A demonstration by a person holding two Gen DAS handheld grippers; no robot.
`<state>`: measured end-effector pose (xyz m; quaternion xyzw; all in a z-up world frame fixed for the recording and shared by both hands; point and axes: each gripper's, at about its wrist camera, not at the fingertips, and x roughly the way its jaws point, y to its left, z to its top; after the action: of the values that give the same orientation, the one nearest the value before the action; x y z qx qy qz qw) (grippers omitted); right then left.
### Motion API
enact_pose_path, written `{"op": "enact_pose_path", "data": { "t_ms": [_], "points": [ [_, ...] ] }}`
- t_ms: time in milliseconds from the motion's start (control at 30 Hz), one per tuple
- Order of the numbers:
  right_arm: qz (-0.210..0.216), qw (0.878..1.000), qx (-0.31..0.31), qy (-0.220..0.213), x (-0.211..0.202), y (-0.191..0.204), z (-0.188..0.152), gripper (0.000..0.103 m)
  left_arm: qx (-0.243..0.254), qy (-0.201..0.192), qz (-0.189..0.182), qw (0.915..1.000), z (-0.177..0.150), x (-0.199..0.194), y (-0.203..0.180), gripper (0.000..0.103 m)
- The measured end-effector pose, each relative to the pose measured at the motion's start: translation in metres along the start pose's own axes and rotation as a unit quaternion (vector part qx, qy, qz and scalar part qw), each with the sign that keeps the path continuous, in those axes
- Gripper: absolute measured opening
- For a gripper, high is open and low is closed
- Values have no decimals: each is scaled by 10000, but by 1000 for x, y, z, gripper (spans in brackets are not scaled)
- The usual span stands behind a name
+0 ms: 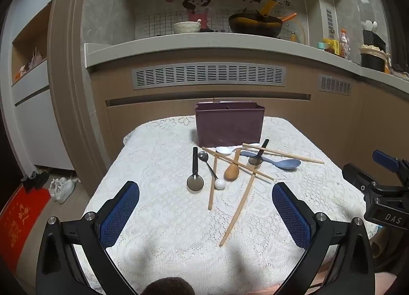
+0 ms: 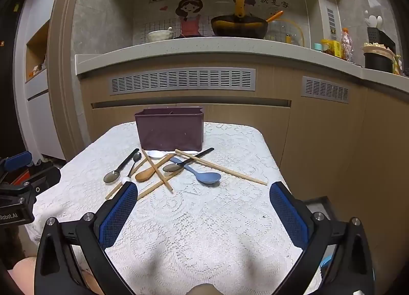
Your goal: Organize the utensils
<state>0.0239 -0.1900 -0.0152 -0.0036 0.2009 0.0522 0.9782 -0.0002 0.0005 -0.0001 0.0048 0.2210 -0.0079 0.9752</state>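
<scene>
Table ahead of the tongs: we see a white lace cloth [image 1: 163, 218] covering the whole top.
Cabinet beyond the table: we see tan wood fronts with a long grey vent grille [image 1: 208, 75] and a smaller grille [image 2: 325, 89] to its right.
Counter above the cabinet: we see a pale speckled countertop [image 1: 179, 47] bearing a dark wok [image 1: 255, 24] with an orange handle and a cream bowl [image 1: 186, 27].
Wall behind the counter: we see grey tile with a cartoon girl sticker [image 2: 189, 17] and Chinese lettering.
Far right of the tongs: we see jars and a black pot [image 2: 378, 61] on the counter.
Left of the tongs: we see a rounded door frame [image 1: 66, 77], white shelving, white shoes [image 1: 62, 187] and a red mat [image 1: 18, 220] on the floor.
</scene>
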Motion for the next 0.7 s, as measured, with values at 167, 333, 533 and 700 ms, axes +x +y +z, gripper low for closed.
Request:
{"op": "enact_pose_path", "data": {
  "t_ms": [167, 333, 533, 700],
  "points": [
    [41, 10000, -28, 1, 1, 1, 0, 103, 2, 31, -4, 10000, 0, 0, 0, 103],
    [104, 9999, -125, -33, 1, 6, 0, 103, 10, 67, 3, 10000, -2, -2, 6, 103],
    [112, 9999, -95, -1, 1, 6, -2, 103, -16, 135, 12, 9999, -4, 6, 1, 103],
    [118, 9999, -84, 17, 3, 5, -2, 103, -17, 168, -1, 9999, -4, 7, 0, 103]
  ]
}}
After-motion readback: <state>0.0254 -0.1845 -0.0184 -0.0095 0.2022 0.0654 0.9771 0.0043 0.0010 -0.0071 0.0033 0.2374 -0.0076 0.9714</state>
